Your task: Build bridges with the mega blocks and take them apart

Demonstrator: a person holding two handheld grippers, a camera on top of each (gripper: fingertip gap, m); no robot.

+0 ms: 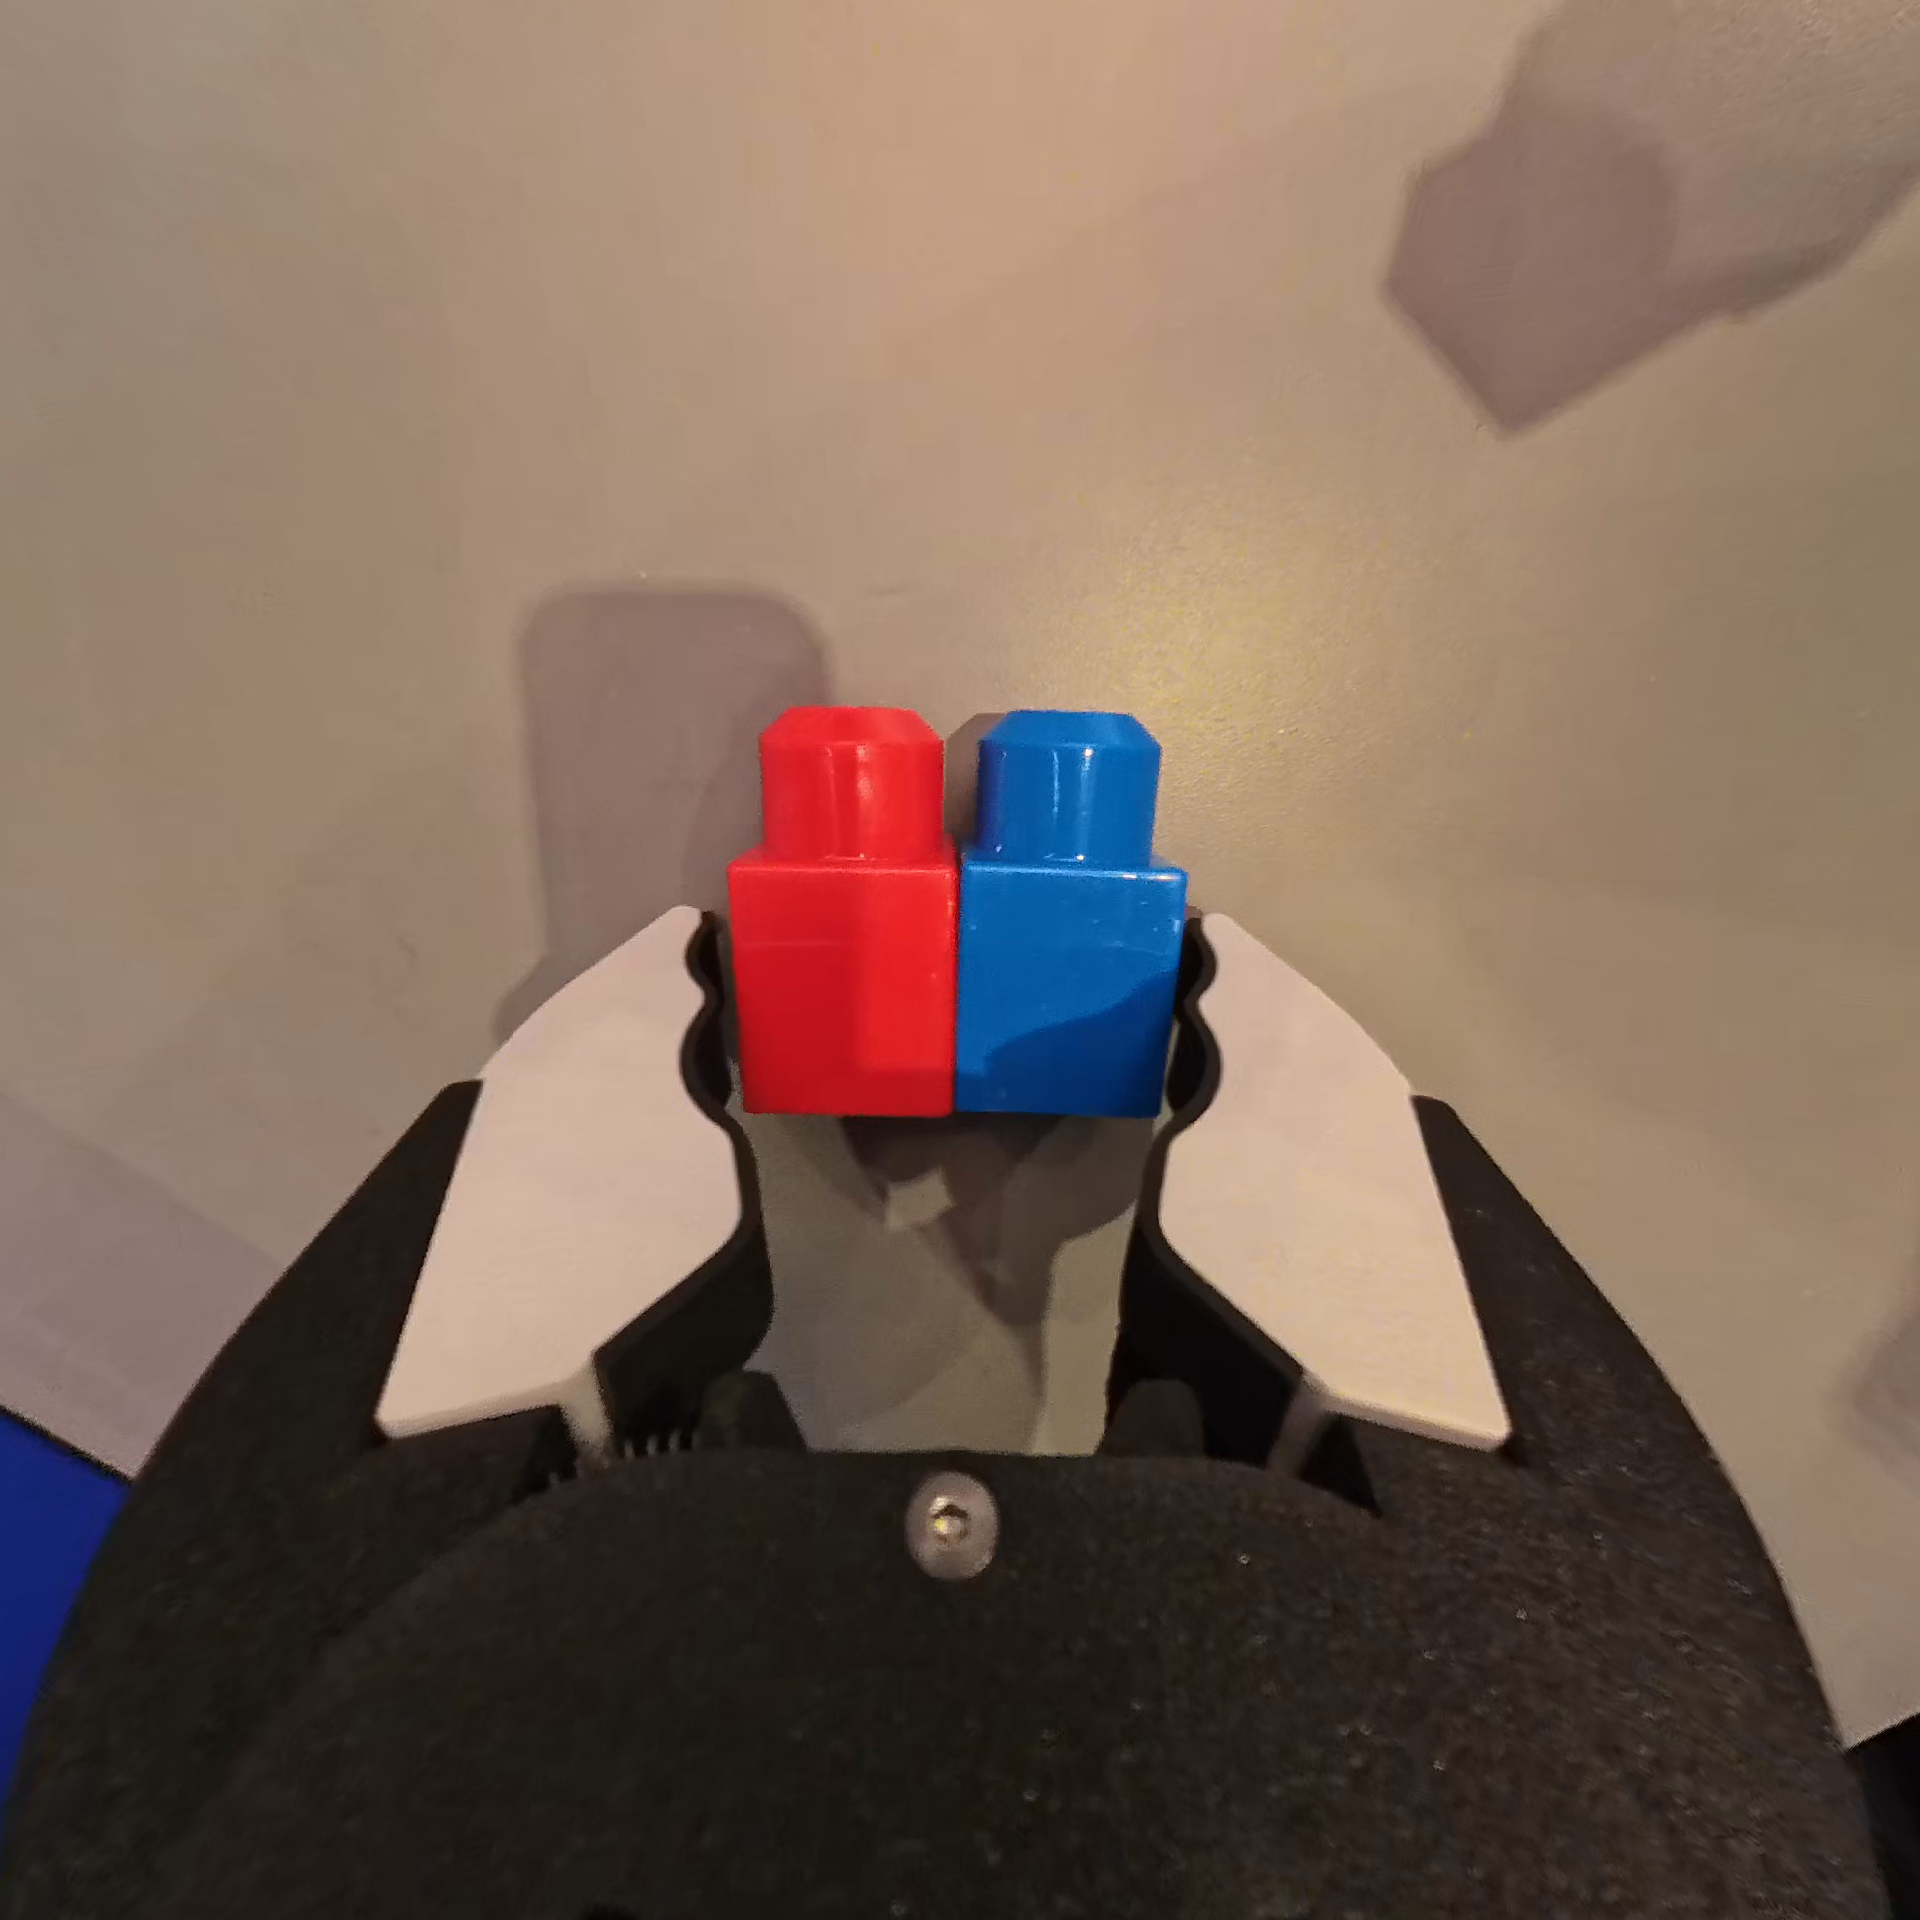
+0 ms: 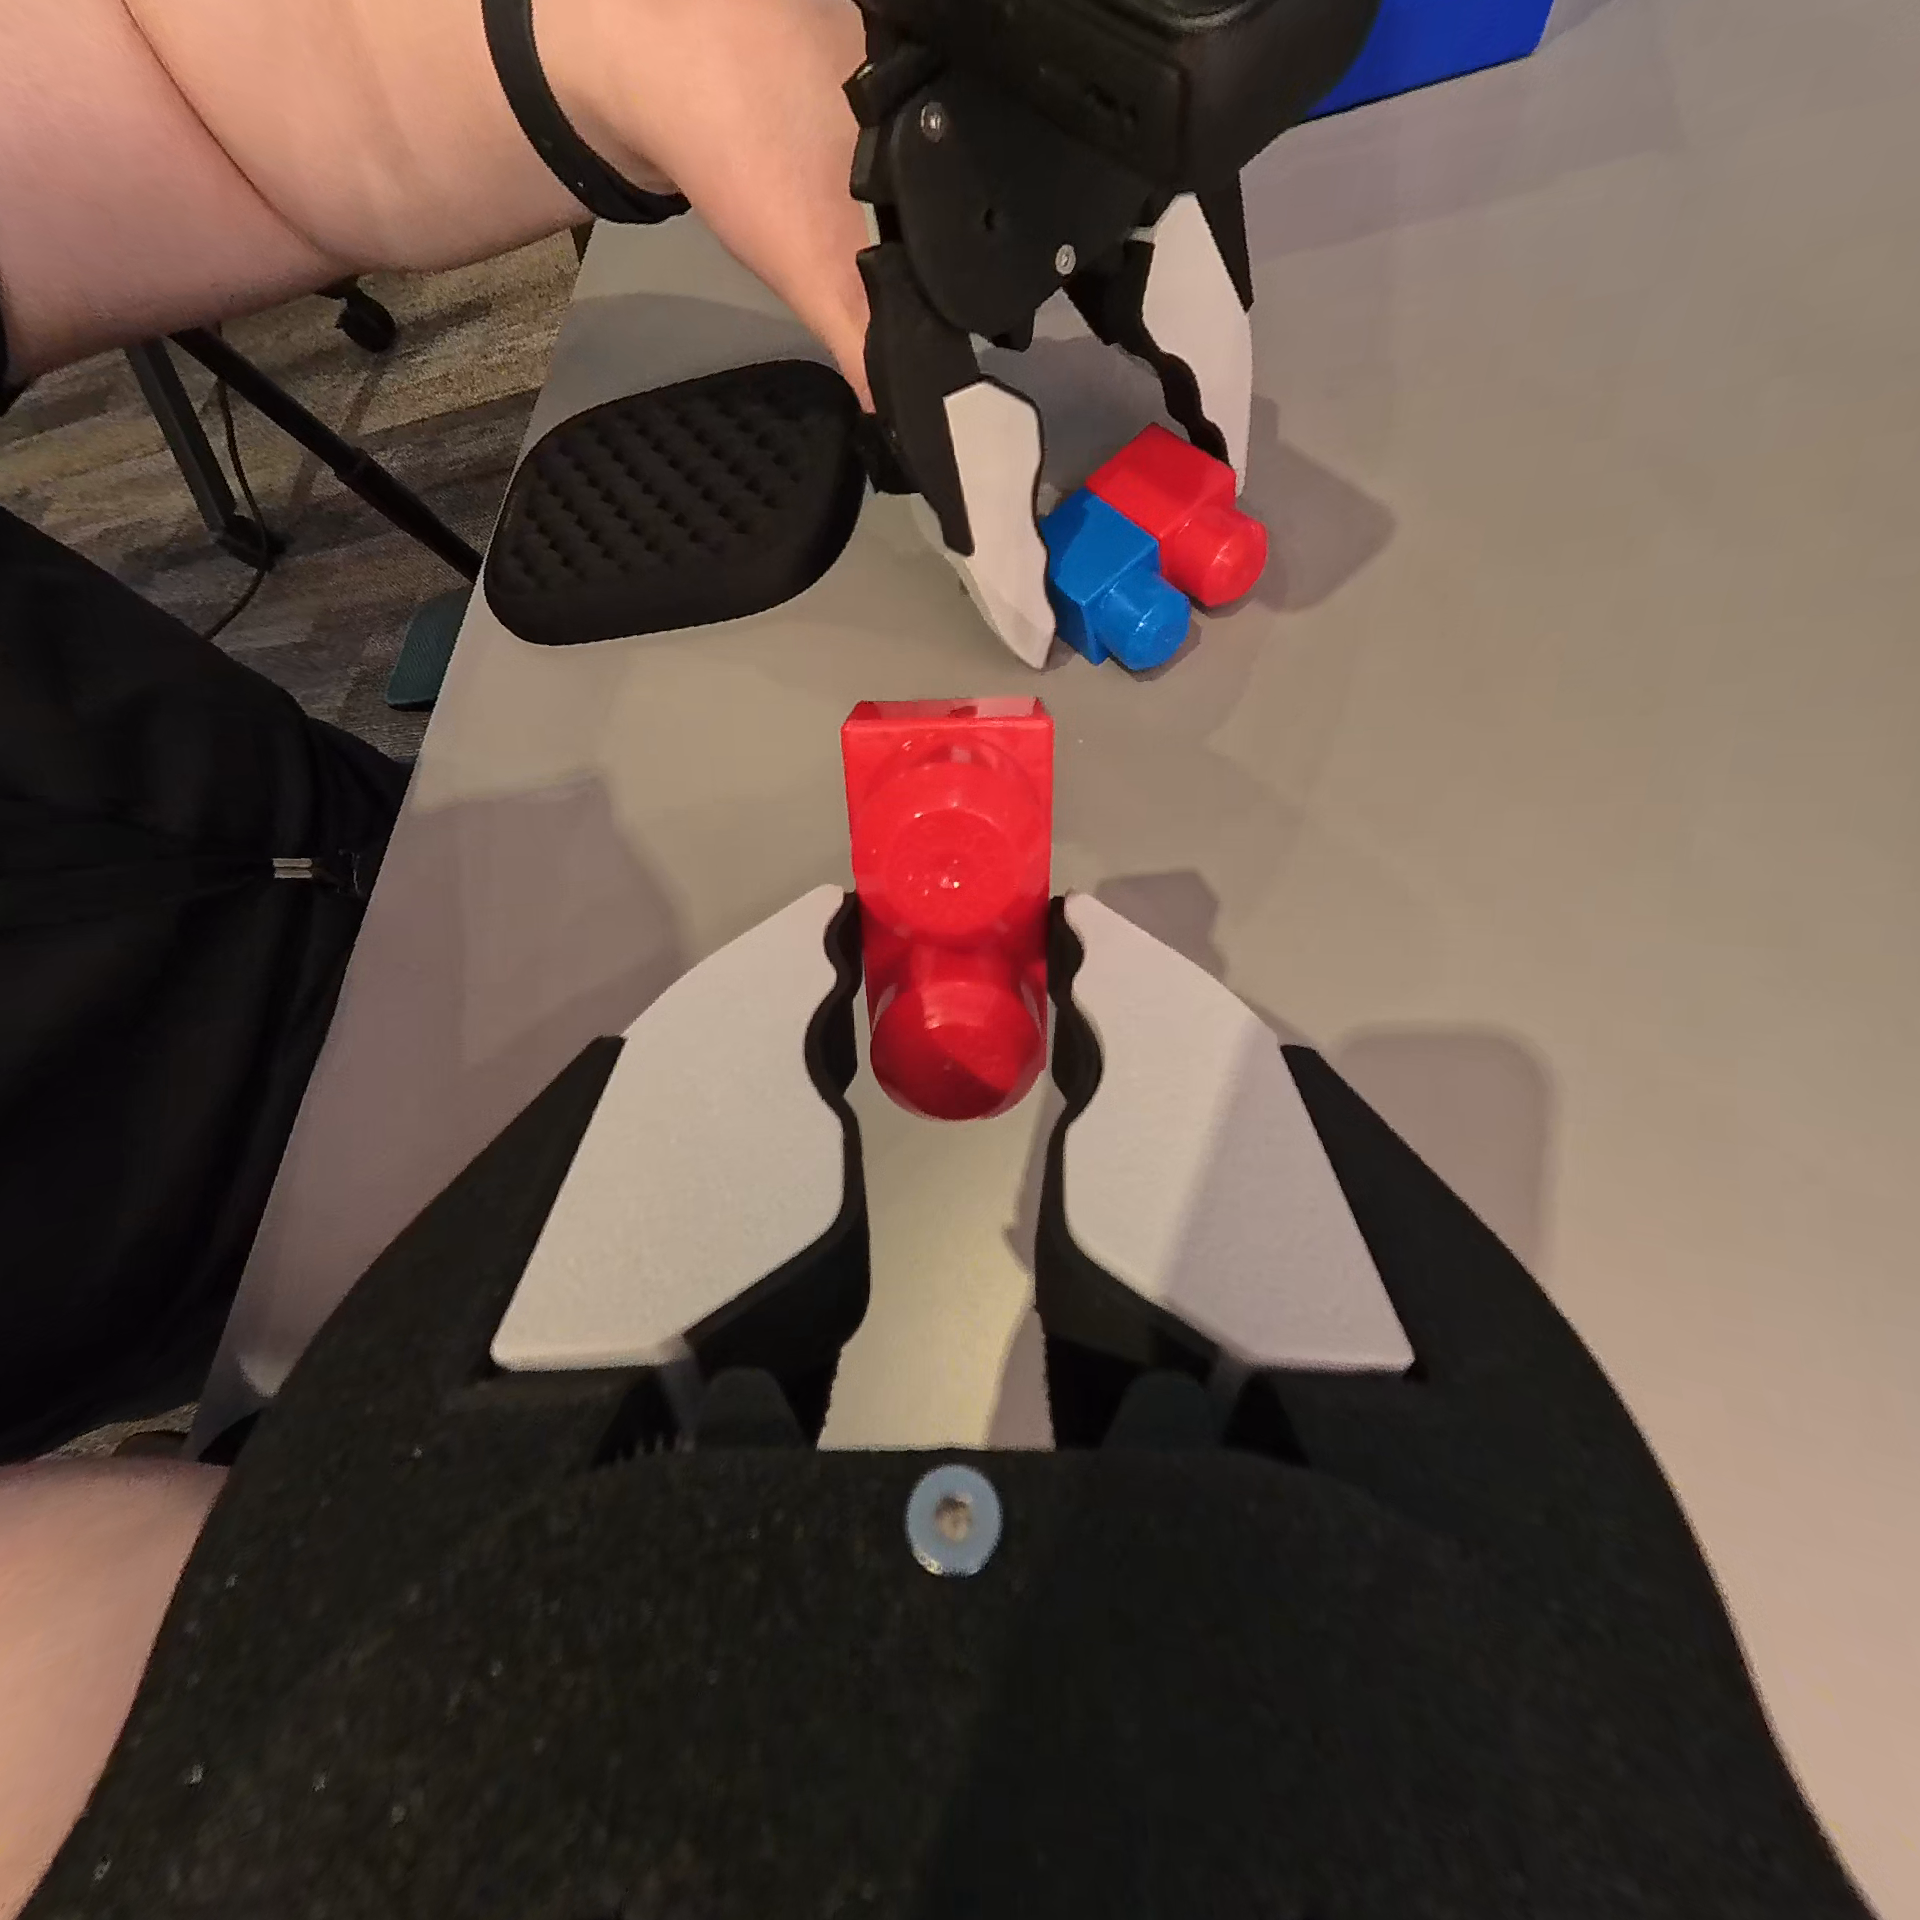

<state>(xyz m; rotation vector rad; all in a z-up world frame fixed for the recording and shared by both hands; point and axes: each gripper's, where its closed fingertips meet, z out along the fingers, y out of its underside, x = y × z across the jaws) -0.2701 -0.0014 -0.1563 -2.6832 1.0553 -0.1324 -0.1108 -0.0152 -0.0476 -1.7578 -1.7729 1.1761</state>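
1. Left wrist view: the left hand-held gripper [image 1: 958, 997] is spread only as wide as two single-stud blocks set side by side, and it pinches both at once. The red block [image 1: 842, 987] is against one finger and the blue block [image 1: 1065, 997] against the other; the two blocks touch along their inner faces, studs pointing away from the camera. Beyond them lies the plain grey bench [image 1: 1351, 623], with soft shadows on it. A blue thing [image 1: 42, 1475] shows at the lower left edge; what it is cannot be told.

2. Right wrist view: the right hand-held gripper [image 2: 951, 987] is closed narrowly on a longer red block [image 2: 948, 862], its fingers clamping the block's sides, with the studs facing the camera. Farther off, the left hand-held gripper [image 2: 1132, 540] holds the blue block [image 2: 1107, 582] and red block [image 2: 1179, 499] low over the bench [image 2: 1558, 831]; whether they touch it cannot be told. A person's hand [image 2: 727, 135] grips that tool, wearing a black wristband [image 2: 561, 135]. A black padded handle [image 2: 675, 509] lies near the bench edge, left of the blocks.
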